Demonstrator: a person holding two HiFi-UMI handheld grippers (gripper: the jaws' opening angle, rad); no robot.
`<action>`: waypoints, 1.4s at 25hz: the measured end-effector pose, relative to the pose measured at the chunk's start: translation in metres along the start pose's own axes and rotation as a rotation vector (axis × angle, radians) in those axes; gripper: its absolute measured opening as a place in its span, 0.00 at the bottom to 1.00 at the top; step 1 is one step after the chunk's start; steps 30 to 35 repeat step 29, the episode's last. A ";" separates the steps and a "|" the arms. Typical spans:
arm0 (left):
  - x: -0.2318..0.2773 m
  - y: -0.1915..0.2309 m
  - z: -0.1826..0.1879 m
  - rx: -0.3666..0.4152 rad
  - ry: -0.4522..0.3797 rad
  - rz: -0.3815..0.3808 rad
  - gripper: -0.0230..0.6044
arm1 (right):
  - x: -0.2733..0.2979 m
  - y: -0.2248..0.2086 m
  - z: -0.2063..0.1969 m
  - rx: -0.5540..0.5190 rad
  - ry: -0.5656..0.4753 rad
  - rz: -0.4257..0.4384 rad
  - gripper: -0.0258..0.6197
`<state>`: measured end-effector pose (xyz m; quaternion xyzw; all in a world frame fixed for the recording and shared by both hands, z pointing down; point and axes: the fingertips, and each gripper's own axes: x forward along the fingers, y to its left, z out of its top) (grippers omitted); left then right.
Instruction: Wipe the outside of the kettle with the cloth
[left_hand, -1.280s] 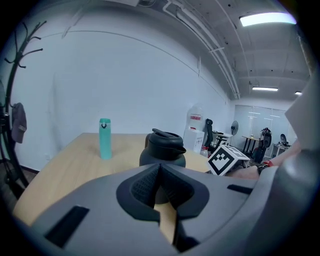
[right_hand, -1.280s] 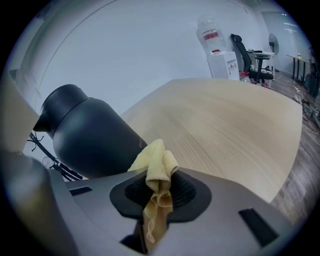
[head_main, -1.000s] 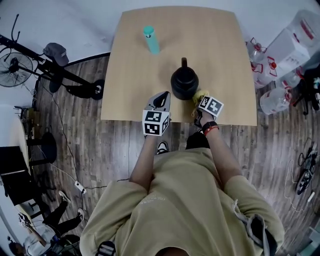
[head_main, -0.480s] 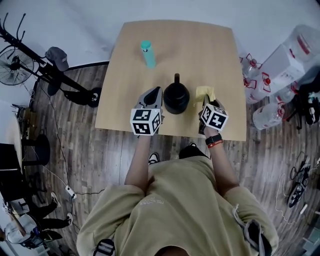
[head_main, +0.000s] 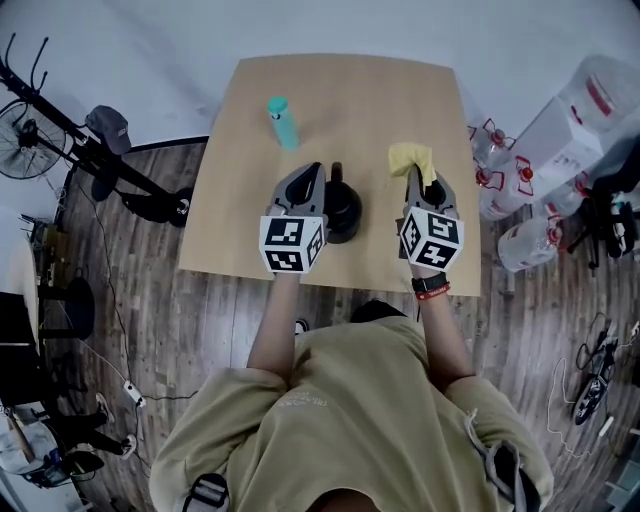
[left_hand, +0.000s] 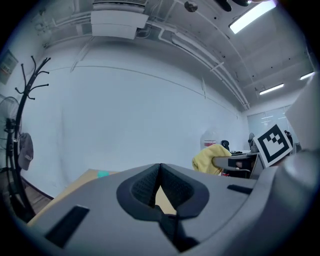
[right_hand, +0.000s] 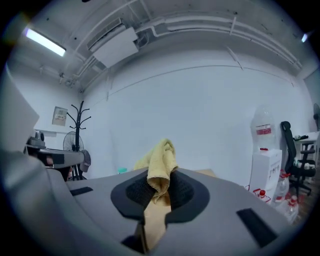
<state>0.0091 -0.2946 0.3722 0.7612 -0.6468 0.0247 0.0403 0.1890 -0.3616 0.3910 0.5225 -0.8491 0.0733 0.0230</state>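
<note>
Kettle axis pts away; L gripper closed, empty; R gripper clamps cloth.

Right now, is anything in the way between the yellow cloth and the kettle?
No, nothing visible. The right gripper holds the cloth in its fingers, and only bare table lies between it and the kettle. The left gripper is on the kettle's other side, and the teal bottle stands farther back.
</note>
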 end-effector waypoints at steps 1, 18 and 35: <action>0.002 -0.003 0.002 0.011 -0.001 0.001 0.07 | -0.001 0.000 0.006 -0.005 -0.012 0.005 0.14; 0.039 -0.025 -0.001 0.020 0.022 -0.001 0.07 | 0.014 -0.010 0.018 -0.064 0.042 0.095 0.13; 0.054 -0.029 -0.001 0.071 0.028 0.034 0.07 | 0.035 -0.033 -0.002 -0.103 0.083 0.132 0.13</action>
